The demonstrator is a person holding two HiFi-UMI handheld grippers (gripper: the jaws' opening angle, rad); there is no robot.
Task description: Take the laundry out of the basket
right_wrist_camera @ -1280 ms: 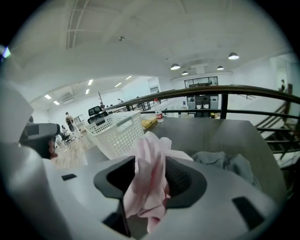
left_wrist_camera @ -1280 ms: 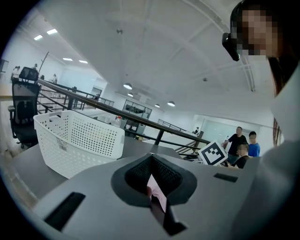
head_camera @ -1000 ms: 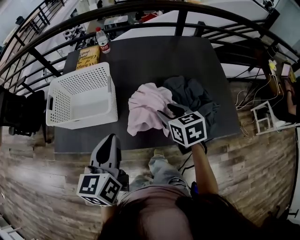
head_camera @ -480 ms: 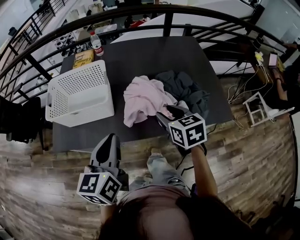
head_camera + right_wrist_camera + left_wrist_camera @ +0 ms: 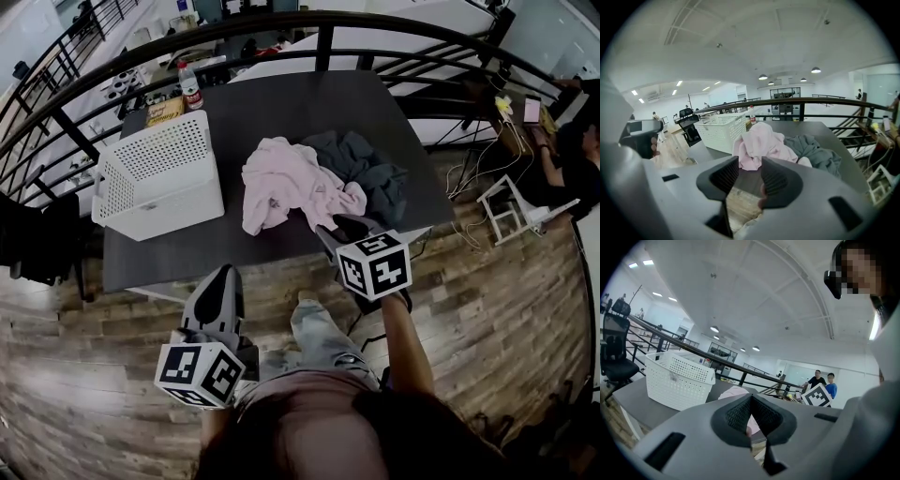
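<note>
— So, where is the laundry sitting on your feed?

— Out on the dark table (image 5: 281,103), in a heap to the right of the white perforated basket (image 5: 155,141) and apart from it. A crumpled pink garment (image 5: 286,183) lies on the basket side of the heap. A dark grey garment (image 5: 375,173) is bunched against its far right, and the two touch. From the head view I see the basket's bottom as bare white.

— And your grippers?

— I have my right gripper (image 5: 750,163) at the table's near edge, just short of the pink garment's closest fold and not touching it. Its jaws stand apart and are closing, with nothing between them. Through the gap I see the table edge and the wooden floor (image 5: 487,309). My left gripper (image 5: 751,397) is lower and nearer my body, off the table and over the floor. It is tilted upward, so the basket's side wall shows off to the left in its own view. Its jaws are pressed together at the tips and hold nothing.

— Anything else up there?

— A water bottle (image 5: 190,86) stands at the table's far left corner. A yellowish book (image 5: 164,111) lies just beside it, and both are behind the basket. A black railing (image 5: 319,21) curves round the table's far side.
</note>
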